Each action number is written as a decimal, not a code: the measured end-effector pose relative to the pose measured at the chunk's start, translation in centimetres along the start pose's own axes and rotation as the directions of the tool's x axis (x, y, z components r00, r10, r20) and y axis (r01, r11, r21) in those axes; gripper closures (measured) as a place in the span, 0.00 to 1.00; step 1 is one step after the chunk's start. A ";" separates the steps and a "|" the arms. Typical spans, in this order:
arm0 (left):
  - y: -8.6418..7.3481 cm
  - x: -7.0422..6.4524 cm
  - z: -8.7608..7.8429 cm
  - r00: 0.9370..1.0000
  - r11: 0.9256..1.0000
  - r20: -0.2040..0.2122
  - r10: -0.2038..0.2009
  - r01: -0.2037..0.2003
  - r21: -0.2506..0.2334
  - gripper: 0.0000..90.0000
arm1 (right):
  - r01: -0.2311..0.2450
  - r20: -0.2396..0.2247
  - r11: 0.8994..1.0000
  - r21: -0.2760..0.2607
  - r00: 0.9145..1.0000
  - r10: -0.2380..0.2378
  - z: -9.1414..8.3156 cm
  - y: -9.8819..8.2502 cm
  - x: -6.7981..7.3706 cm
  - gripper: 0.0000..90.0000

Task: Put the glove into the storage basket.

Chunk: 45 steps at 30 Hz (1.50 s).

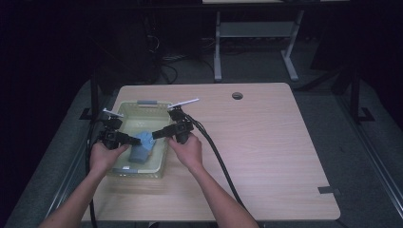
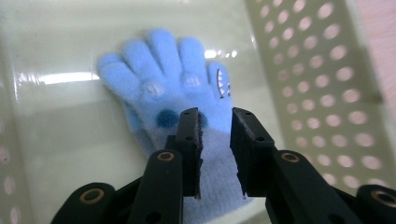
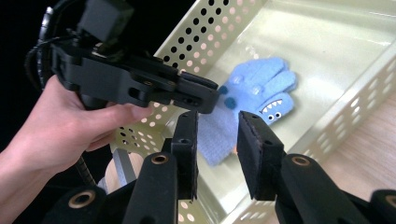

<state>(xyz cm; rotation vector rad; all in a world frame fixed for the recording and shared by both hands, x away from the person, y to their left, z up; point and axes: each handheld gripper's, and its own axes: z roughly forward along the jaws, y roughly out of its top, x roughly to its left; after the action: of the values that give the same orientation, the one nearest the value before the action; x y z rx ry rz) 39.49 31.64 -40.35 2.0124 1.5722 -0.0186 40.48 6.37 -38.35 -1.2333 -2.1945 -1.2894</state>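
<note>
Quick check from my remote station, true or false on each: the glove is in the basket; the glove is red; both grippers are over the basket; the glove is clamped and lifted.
1. The glove lies inside the basket. True.
2. The glove is red. False: it is light blue.
3. The left gripper and right gripper hang over the basket. True.
4. The glove is clamped and lifted. False: it lies flat on the basket floor, both grippers' fingers apart above it.

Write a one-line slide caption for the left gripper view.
Left gripper poised with open jaws over the cuff of a light blue knit glove lying flat in a perforated pale basket.
</note>
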 end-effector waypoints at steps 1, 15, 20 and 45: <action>0.1 -0.1 0.2 1.000 1.000 -0.022 0.014 -0.014 0.018 0.79 | -0.007 0.001 1.000 0.004 1.000 0.007 -0.1 0.0 0.0 0.76; 0.4 0.1 1.0 0.998 0.996 -0.050 0.026 -0.022 0.082 0.73 | -0.005 0.005 1.000 -0.006 1.000 0.005 -1.3 -0.3 -0.5 0.74; 0.6 0.2 0.0 1.000 1.000 -0.009 0.007 -0.007 0.018 0.73 | -0.012 0.000 1.000 -0.018 1.000 0.012 -1.8 -0.3 -0.8 0.71; 1.3 -2.4 -2.6 0.995 0.991 0.086 0.041 -0.030 -0.129 0.53 | -0.030 -0.042 0.997 -0.066 0.999 0.027 -5.7 -0.3 -2.6 0.56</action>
<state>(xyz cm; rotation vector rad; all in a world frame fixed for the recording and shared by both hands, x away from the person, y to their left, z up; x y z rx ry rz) 39.04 30.50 -36.82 1.9143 1.4454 0.0062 40.90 0.33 -37.02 -1.2473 -2.1139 -1.3749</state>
